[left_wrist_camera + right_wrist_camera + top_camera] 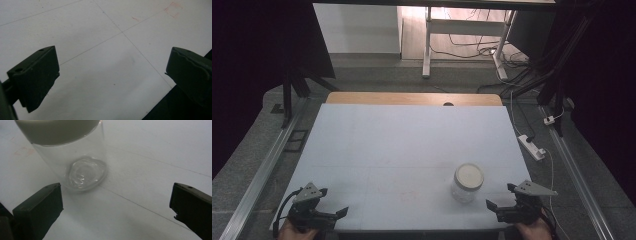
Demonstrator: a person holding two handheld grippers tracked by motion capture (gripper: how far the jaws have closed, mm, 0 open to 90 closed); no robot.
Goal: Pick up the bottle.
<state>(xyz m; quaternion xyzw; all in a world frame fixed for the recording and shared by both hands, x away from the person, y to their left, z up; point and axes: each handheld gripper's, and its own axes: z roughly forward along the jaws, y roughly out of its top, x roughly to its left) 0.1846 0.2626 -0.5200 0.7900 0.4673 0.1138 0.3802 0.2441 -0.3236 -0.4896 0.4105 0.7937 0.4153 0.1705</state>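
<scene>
Glass jar [467, 183] with a pale lid [469, 175] sits upright on the table [402, 145], toward the near right corner and a bit in from the near edge. It looks empty, you can see straight through to its base in the right gripper view. The right tool [498, 202] hovers at the near right corner, just beside the jar but not touching it, jaws spread wide with nothing between them. In its own view the jar [75, 162] stands a little past the jaws, off toward the left one. The left tool [334, 202] is over at the near left corner, well apart from the jar, also spread wide and holding nothing, just bare white table [105, 65] with thin lines showing between its jaws.
</scene>
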